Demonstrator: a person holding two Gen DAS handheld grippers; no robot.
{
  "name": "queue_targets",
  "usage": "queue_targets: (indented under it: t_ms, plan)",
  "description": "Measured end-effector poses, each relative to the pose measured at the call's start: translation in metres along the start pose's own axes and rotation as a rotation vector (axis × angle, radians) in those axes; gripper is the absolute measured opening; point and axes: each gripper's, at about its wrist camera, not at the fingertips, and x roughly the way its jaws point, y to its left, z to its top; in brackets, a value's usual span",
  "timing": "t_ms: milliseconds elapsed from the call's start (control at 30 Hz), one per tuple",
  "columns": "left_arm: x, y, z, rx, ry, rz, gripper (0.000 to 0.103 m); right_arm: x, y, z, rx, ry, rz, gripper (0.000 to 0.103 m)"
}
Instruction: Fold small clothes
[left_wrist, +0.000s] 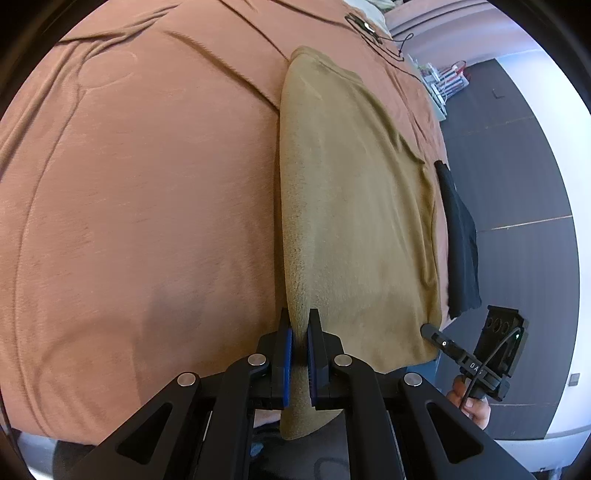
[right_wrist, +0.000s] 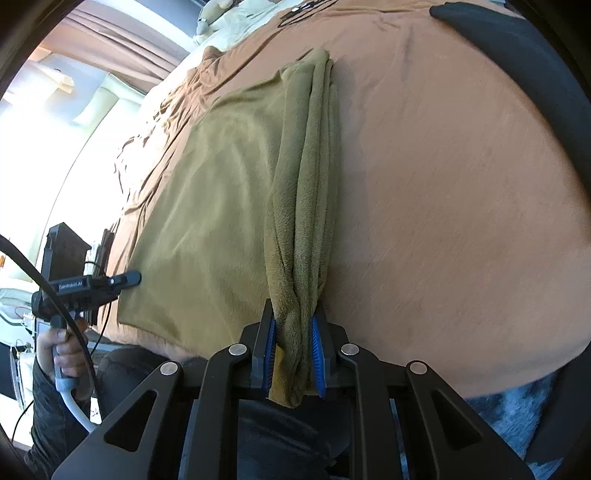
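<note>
An olive-brown fleece garment (left_wrist: 354, 206) lies flat on a rust-brown bedspread (left_wrist: 147, 184). In the left wrist view my left gripper (left_wrist: 298, 317) is shut on its near left edge, which is lifted into a thin upright fold between the blue pads. In the right wrist view my right gripper (right_wrist: 293, 314) is shut on the garment's (right_wrist: 207, 206) bunched right edge (right_wrist: 306, 184), which runs as a thick roll away from the jaws. Each gripper shows in the other's view at the opposite near corner: the right gripper (left_wrist: 428, 328) and the left gripper (right_wrist: 129, 277).
A black garment (left_wrist: 461, 251) hangs over the bed's right edge above a dark floor (left_wrist: 524, 166). A cable and a small device (left_wrist: 365, 26) lie at the far end, near pale pillows (right_wrist: 236, 29). A dark curved object (right_wrist: 517, 48) arcs along the right side.
</note>
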Motion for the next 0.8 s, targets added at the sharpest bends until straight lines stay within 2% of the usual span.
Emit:
queue_targets:
  t_ms: [100, 167, 267, 333, 367, 400, 433, 467, 800]
  plan:
    - [0.000, 0.001, 0.003, 0.013, 0.011, 0.020, 0.007, 0.003, 0.001, -0.005, -0.006, 0.017, 0.019, 0.014]
    - [0.004, -0.003, 0.007, 0.019, 0.017, 0.020, 0.008, 0.003, 0.001, -0.004, -0.031, 0.021, -0.002, 0.014]
    - [0.007, -0.008, 0.016, 0.030, 0.011, 0.063, 0.012, 0.001, 0.003, 0.004, -0.046, 0.018, -0.020, 0.015]
    - [0.007, -0.009, 0.023, 0.033, -0.003, 0.069, 0.032, -0.002, 0.005, 0.011, -0.046, 0.009, -0.020, 0.024]
    - [0.005, -0.009, 0.025, 0.031, -0.017, 0.066, 0.052, -0.005, 0.009, 0.010, -0.050, -0.007, -0.021, 0.029]
    - [0.002, -0.011, 0.030, 0.033, -0.049, 0.064, 0.063, -0.008, 0.009, 0.013, -0.054, -0.029, -0.017, 0.042]
    - [-0.001, -0.010, 0.031, 0.037, -0.069, 0.065, 0.064, -0.010, 0.009, 0.015, -0.052, -0.046, -0.014, 0.055]
    - [-0.002, -0.011, 0.035, 0.040, -0.082, 0.065, 0.064, -0.013, 0.007, 0.020, -0.044, -0.067, -0.012, 0.058]
    - [-0.003, -0.016, 0.077, 0.060, -0.170, 0.002, 0.064, -0.001, -0.017, 0.059, 0.031, -0.105, 0.019, 0.058]
